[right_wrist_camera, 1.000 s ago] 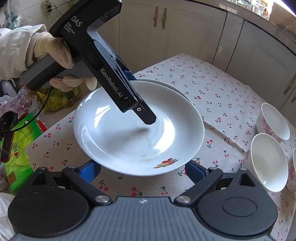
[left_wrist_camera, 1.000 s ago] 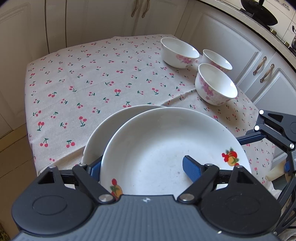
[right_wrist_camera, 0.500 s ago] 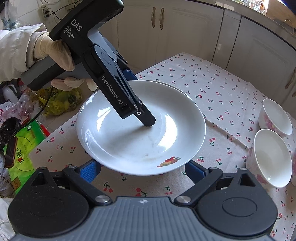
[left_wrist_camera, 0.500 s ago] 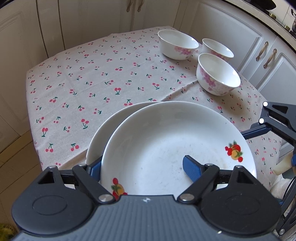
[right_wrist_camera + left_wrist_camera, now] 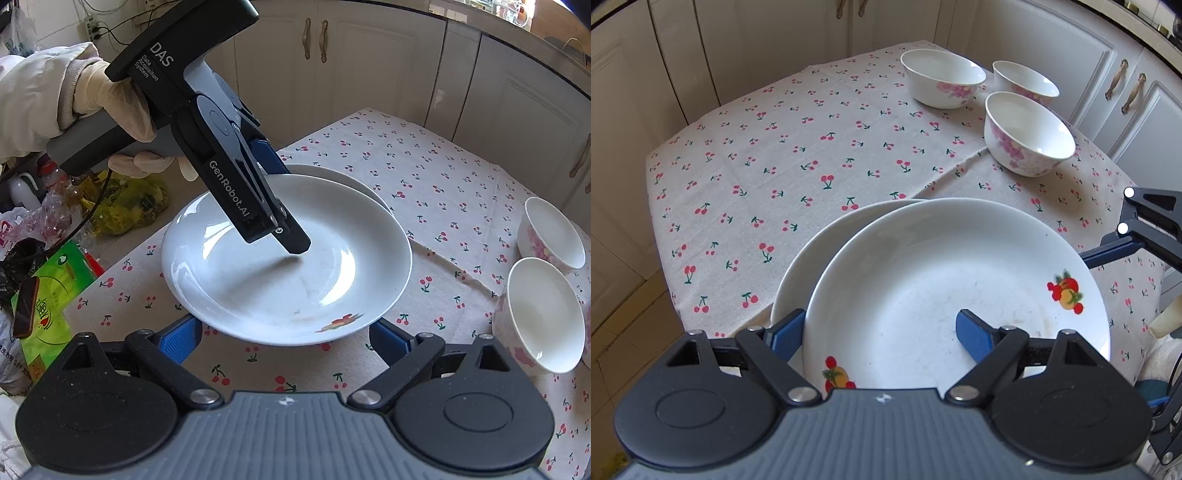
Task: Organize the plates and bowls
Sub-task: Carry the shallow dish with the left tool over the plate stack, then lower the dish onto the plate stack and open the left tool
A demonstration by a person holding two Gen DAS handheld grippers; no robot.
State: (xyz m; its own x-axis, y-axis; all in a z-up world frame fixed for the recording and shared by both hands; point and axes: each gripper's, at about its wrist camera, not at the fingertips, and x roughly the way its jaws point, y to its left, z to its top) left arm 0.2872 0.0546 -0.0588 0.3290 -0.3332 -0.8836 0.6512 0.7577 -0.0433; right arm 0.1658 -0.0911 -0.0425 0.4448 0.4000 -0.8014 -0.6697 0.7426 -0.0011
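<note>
Since the earlier frames, the fruit-print plate (image 5: 945, 284) has risen slightly and shifted further over the lower plate (image 5: 812, 254), which lies on the cherry-print tablecloth (image 5: 798, 155). The left gripper (image 5: 879, 332) is clamped on the fruit-print plate's near rim: one blue finger (image 5: 971, 334) lies inside the dish, the other sits behind the rim. The plate is tilted and overlaps the lower plate; whether the two touch cannot be determined. The right gripper (image 5: 284, 339) hovers just beside the raised plate, jaws spread wide, holding nothing. Beyond the plates, three floral bowls (image 5: 1028, 134) stand upright, close together, near the far table edge. Cream cabinet doors (image 5: 1027, 55) lie behind.
</note>
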